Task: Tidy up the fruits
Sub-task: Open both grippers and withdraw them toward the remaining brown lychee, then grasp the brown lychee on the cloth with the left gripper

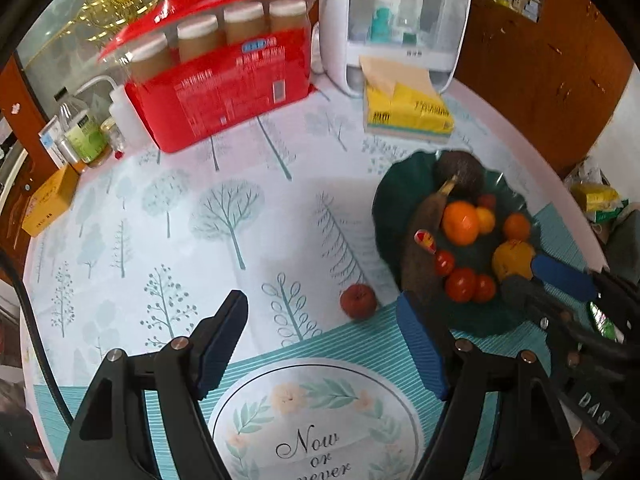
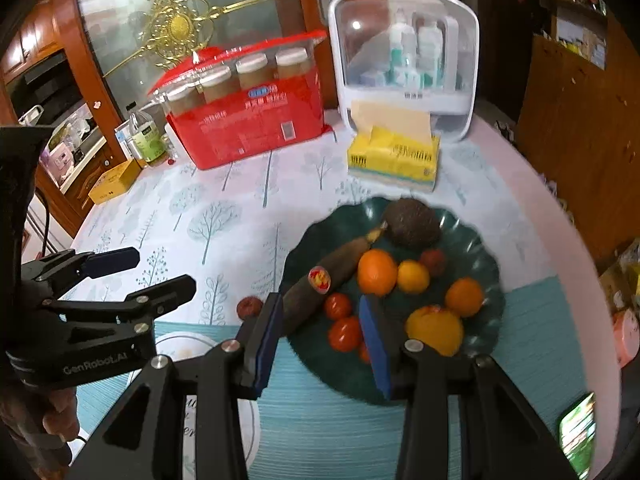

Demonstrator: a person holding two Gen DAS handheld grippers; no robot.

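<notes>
On the tree-print tablecloth (image 1: 168, 216): fruit gathered on one plate, a single piece left off it
Plate: dark green scalloped plate (image 2: 472, 240) at the right of the table, its near part over the teal striped band of the cloth
Fruit on plate: dark brown banana (image 2: 320, 288) with a red and yellow sticker along the left side; dark avocado (image 2: 412, 220) at the far rim; large orange (image 2: 376, 272) beside a small yellow fruit (image 2: 414, 276); another orange (image 2: 464, 296) toward the right; big yellow-orange fruit (image 2: 436, 328) at the near right; several red tomatoes (image 2: 344, 332) near the front
Stray fruit: small dark-red round fruit (image 1: 358, 300) on the cloth, just beside the plate's left rim, apart from it
Left gripper (image 1: 324, 344): low over the cloth to the left of the plate, jaws spread wide, nothing between the blue pads; stray red fruit lying just beyond the tips, nearer the right-hand finger
Right gripper (image 2: 320, 340): over the near left edge of the plate, jaws at a narrow gap, no fruit pinched; tomatoes and banana end visible through the gap, below the pads
Hand: part of a hand (image 2: 60, 416) around the left gripper's handle, seen from the right wrist camera
Back of table: red box (image 1: 224, 92) holding lidded jars; white and clear storage case (image 2: 404, 64) with bottles inside; yellow tissue pack (image 2: 394, 156) in front of it; green-label bottle (image 1: 84, 136) and small yellow carton (image 1: 50, 200) at the far left edge
Picture quality: slight motion blur in both views
</notes>
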